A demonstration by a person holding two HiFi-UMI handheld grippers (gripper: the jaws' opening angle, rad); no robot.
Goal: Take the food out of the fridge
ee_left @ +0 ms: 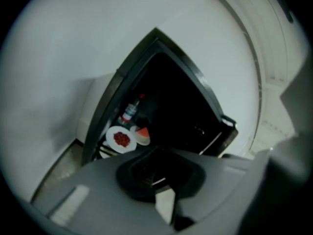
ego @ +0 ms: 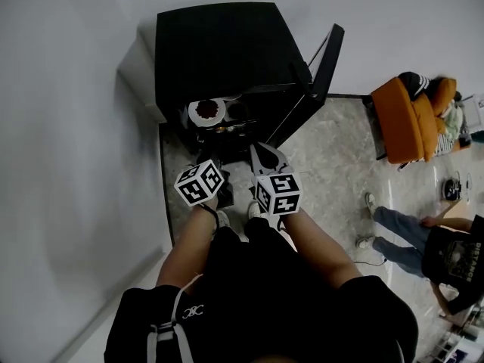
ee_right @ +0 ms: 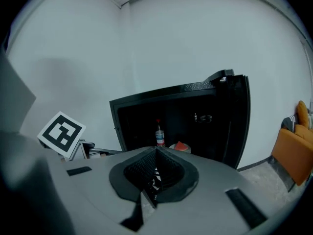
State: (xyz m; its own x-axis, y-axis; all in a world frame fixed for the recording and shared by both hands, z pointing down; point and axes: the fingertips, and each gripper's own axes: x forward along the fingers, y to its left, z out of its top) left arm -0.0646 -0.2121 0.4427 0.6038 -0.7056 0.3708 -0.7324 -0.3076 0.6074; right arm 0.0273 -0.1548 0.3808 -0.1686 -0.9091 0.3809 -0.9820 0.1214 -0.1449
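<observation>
both grippers empty in front of the open fridge, food still inside.
left gripper (ee_left: 158,179) and right gripper (ee_right: 154,178) both have jaws clenched together with nothing between them; in the head view they sit side by side just short of the black fridge (ego: 218,50), pointing at it, not touching anything. fridge door (ego: 322,65) is swung open to the right. on the shelf inside: white plate of red food (ee_left: 121,139) at the front, red slice on a small plate (ee_left: 143,134) just beside it, bottle (ee_right: 159,136) upright behind them. orange armchair (ego: 412,116) and another person (ego: 435,249) well off to the right.
</observation>
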